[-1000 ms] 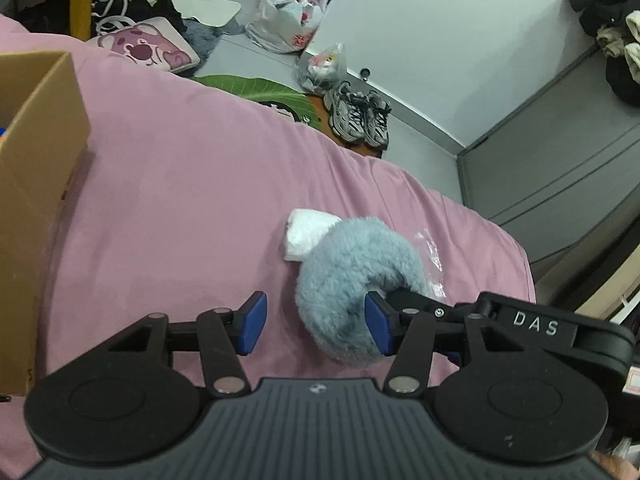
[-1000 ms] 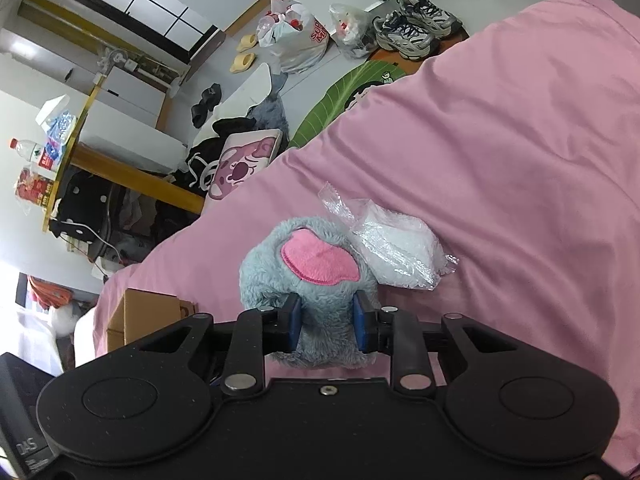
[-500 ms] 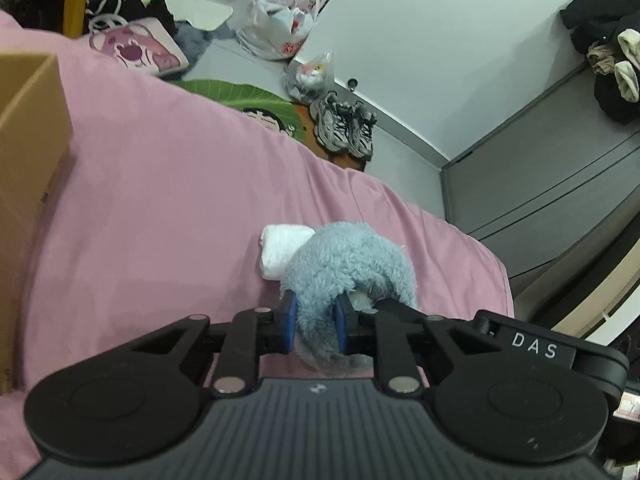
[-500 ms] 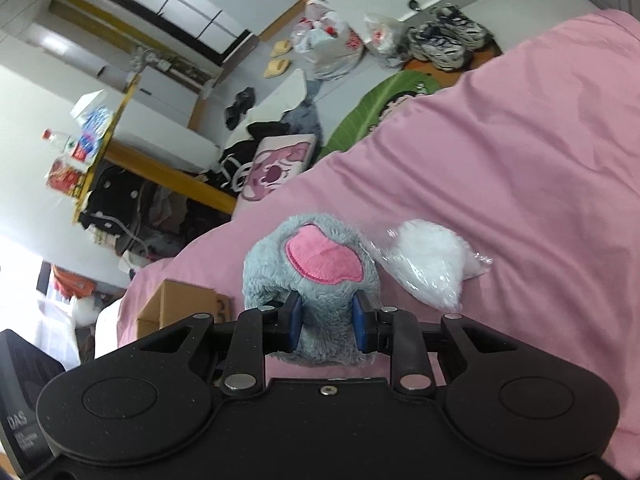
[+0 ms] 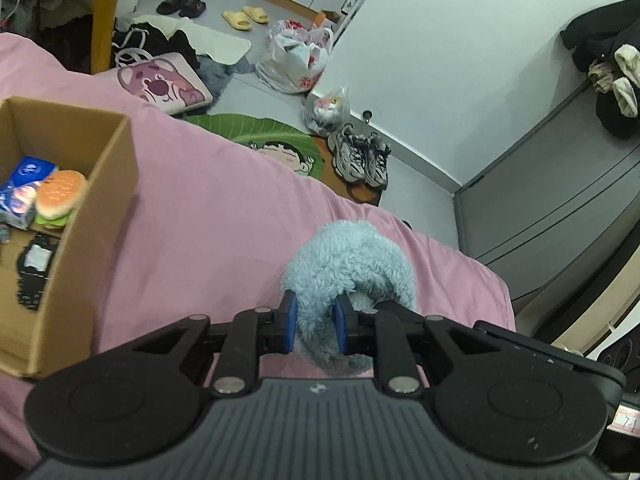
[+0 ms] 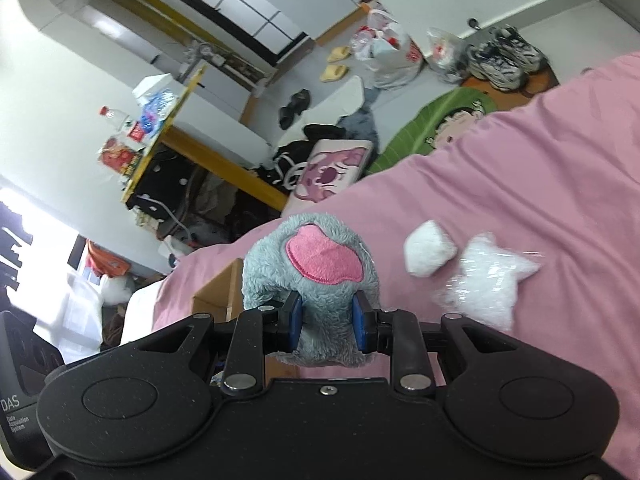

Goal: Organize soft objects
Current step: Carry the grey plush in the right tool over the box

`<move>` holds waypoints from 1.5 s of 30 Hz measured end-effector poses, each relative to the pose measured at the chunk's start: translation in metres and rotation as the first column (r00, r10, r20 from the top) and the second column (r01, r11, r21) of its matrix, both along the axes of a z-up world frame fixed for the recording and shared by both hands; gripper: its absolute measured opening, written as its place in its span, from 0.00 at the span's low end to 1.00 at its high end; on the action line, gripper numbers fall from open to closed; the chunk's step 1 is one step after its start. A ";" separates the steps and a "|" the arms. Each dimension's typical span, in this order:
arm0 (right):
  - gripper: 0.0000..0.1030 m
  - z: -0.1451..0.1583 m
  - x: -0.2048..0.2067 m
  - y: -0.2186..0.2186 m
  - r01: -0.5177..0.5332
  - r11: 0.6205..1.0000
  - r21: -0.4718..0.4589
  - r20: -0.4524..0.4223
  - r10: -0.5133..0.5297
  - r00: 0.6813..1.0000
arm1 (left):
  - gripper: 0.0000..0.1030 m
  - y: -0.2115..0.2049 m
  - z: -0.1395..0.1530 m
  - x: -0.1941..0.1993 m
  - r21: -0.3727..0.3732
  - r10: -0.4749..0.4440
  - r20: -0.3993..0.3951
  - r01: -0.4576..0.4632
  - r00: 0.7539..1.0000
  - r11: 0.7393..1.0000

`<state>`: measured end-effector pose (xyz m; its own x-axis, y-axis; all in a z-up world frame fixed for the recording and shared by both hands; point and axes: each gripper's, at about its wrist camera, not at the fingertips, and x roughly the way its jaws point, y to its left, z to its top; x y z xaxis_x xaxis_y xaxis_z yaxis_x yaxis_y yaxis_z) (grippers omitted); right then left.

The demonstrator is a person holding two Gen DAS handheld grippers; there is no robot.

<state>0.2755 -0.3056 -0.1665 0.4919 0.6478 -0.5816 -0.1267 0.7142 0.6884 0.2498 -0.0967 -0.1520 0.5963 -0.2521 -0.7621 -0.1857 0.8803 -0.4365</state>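
Observation:
A fluffy grey-blue plush toy (image 5: 352, 264) with a pink patch (image 6: 324, 258) hangs above the pink bedsheet (image 5: 224, 216), held from two sides. My left gripper (image 5: 314, 320) is shut on one fold of its fur, and my right gripper (image 6: 326, 322) is shut on its lower part below the pink patch. To the left stands an open cardboard box (image 5: 96, 216) holding a plush hamburger (image 5: 60, 196) and blue packs (image 5: 20, 192). A white soft lump (image 6: 430, 254) and a clear bag of white stuffing (image 6: 488, 288) lie on the sheet to the right of the plush.
Beyond the bed's edge the floor holds sneakers (image 5: 362, 156), plastic bags (image 5: 296, 58), a green leaf mat (image 5: 260, 132), a pink bear cushion (image 5: 160, 84) and slippers (image 5: 244, 18). A yellow-framed desk (image 6: 192, 128) stands far left. A grey cabinet (image 5: 560, 208) is at right.
My left gripper closed on the plush's fur. Both grippers then lifted the plush off the sheet, leaving the white lump and the stuffing bag behind; the box's inside came into the left wrist view.

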 end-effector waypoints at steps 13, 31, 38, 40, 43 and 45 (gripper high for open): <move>0.24 0.036 -0.024 0.038 -0.054 0.998 -0.006 0.098 0.055 0.994 | 0.18 0.035 0.041 -0.031 0.031 0.057 0.077 -0.059 0.995 0.998; 0.25 0.058 -0.047 0.103 -0.126 0.992 -0.012 0.199 0.126 0.972 | 0.18 0.091 0.080 -0.073 0.045 0.129 0.151 -0.137 0.980 0.990; 0.25 0.051 -0.046 0.129 -0.163 0.987 -0.014 0.191 0.162 0.968 | 0.18 0.121 0.085 -0.083 0.051 0.169 0.158 -0.179 0.973 0.983; 0.25 0.049 -0.046 0.134 -0.168 0.986 -0.015 0.188 0.168 0.968 | 0.18 0.129 0.084 -0.085 0.046 0.182 0.154 -0.191 0.971 0.980; 0.25 0.045 -0.048 0.144 -0.178 0.984 -0.019 0.187 0.179 0.966 | 0.18 0.142 0.080 -0.086 0.033 0.198 0.141 -0.205 0.970 0.978; 0.25 0.041 -0.049 0.150 -0.187 0.982 -0.019 0.178 0.187 0.966 | 0.18 0.148 0.078 -0.085 0.030 0.204 0.135 -0.210 0.970 0.977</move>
<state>0.2262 -0.1555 -0.1255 0.4581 0.7370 -0.4969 -0.3786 0.6675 0.6412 0.1646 0.0517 -0.0742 0.7270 -0.0811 -0.6819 -0.3100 0.8473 -0.4313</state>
